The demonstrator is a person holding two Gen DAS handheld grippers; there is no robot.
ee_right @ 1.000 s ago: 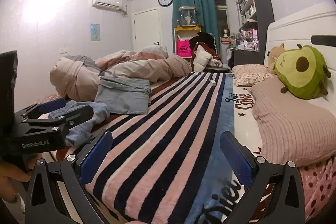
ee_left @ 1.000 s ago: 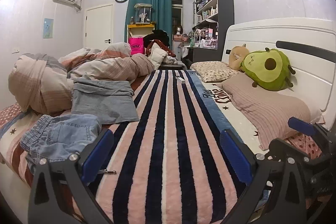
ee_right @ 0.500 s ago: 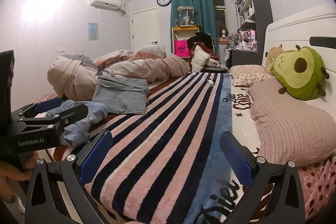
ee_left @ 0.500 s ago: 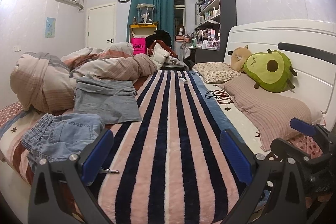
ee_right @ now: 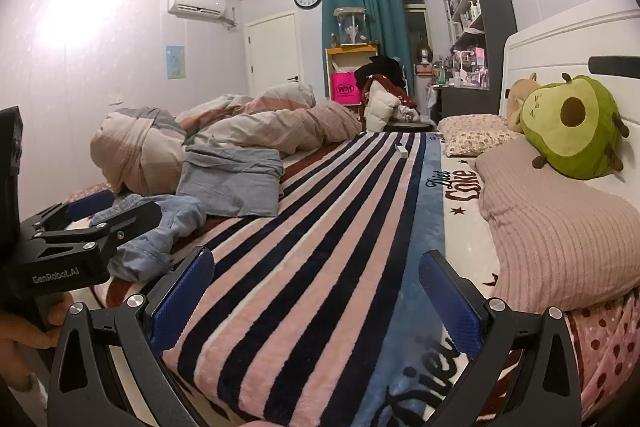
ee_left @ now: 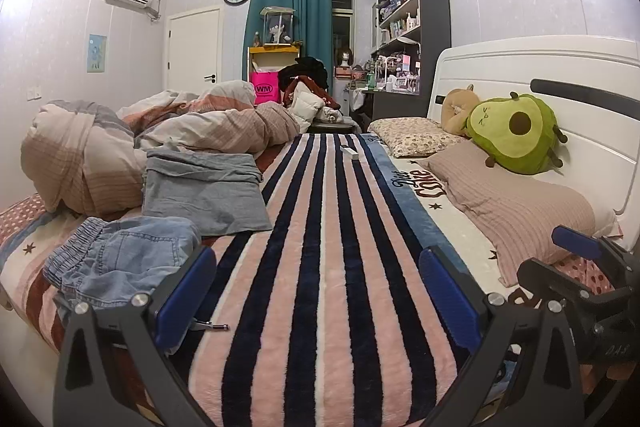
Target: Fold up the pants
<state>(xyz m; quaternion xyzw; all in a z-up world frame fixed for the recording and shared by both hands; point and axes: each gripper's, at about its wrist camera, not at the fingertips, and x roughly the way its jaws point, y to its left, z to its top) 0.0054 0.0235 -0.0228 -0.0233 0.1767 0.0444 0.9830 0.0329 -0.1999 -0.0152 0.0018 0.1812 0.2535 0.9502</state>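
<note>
Crumpled light-blue denim pants [ee_left: 120, 259] lie at the near left edge of the bed, also in the right wrist view [ee_right: 168, 227]. A folded grey garment [ee_left: 200, 187] lies just behind them [ee_right: 232, 183]. My left gripper [ee_left: 316, 287] is open and empty above the striped blanket [ee_left: 320, 267], its left finger next to the denim pants. My right gripper [ee_right: 316, 291] is open and empty over the blanket's near end, to the right of the pants. The left gripper's body [ee_right: 72, 239] shows at the left of the right wrist view.
A bunched duvet [ee_left: 120, 147] fills the left back of the bed. Pillows [ee_left: 512, 199] and a green avocado plush [ee_left: 516, 127] lie along the white headboard at right. A small white box [ee_left: 349, 151] sits far up the blanket. A small pen-like item [ee_left: 212, 326] lies near my left finger.
Both views have shifted slightly: the bed and denim pants sit a little more to the right in the left wrist view. Both grippers stay open and empty.
</note>
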